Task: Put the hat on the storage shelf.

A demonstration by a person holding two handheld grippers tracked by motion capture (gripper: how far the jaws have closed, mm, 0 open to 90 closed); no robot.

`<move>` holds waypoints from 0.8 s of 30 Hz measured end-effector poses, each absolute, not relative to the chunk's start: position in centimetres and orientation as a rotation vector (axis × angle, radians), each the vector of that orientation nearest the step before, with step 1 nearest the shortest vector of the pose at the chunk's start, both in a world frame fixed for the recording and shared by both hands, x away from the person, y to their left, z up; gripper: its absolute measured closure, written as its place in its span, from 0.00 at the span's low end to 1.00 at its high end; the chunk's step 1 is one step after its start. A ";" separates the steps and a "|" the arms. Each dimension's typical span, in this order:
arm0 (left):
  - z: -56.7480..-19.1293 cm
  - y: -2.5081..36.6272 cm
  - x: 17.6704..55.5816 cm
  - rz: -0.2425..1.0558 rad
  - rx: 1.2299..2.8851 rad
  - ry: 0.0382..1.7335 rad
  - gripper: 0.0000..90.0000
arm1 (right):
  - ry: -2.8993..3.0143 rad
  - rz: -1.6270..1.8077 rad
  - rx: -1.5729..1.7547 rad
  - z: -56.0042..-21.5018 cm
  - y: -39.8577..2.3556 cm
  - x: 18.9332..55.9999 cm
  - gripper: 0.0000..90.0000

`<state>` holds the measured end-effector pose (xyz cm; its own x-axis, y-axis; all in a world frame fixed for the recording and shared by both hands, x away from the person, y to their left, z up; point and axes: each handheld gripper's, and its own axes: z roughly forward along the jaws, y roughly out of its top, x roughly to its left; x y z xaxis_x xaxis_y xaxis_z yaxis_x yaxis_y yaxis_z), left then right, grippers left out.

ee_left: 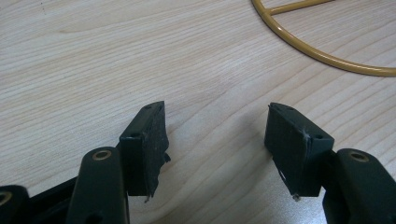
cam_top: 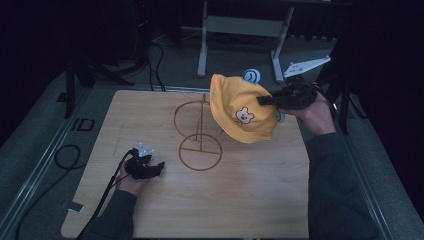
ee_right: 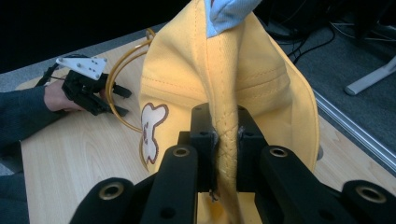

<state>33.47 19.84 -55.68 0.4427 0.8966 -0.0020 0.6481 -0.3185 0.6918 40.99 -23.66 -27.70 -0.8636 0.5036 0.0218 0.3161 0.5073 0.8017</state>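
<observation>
a: how many hats do you count?

b: one. a yellow hat (cam_top: 240, 112) with a bear patch on it, lifted off the table (cam_top: 150, 220) at about two o'clock from the table's middle in the high view. its brim is pinched between the jaws of the right gripper (ee_right: 227, 140), which are closed tight on the quilted edge.

a: and the stand?

b: one gold wire stand (cam_top: 200, 135), with two rings joined by a single upright rod. the hat hangs just to its three o'clock side, overlapping the upper ring in the high view; i cannot tell whether they touch.

a: grippers?

b: two. the left gripper (cam_top: 145, 167) rests low at about eight o'clock from the stand, held in a hand (cam_top: 131, 184). its jaws stand apart with bare wood between them.

a: hands?

b: two, one per gripper, both in dark sleeves.
</observation>
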 end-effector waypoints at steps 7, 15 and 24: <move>-55.7 19.8 33.5 0.517 2.074 1.288 0.44 | 2.540 1.293 0.681 -27.5 -22.8 41.0 0.91; -55.7 19.8 33.6 0.517 2.076 1.286 0.44 | 2.539 1.330 0.665 -27.4 -21.9 41.1 0.91; -55.7 19.8 33.6 0.517 2.077 1.285 0.44 | 2.573 1.323 0.614 -26.9 -19.4 41.3 0.91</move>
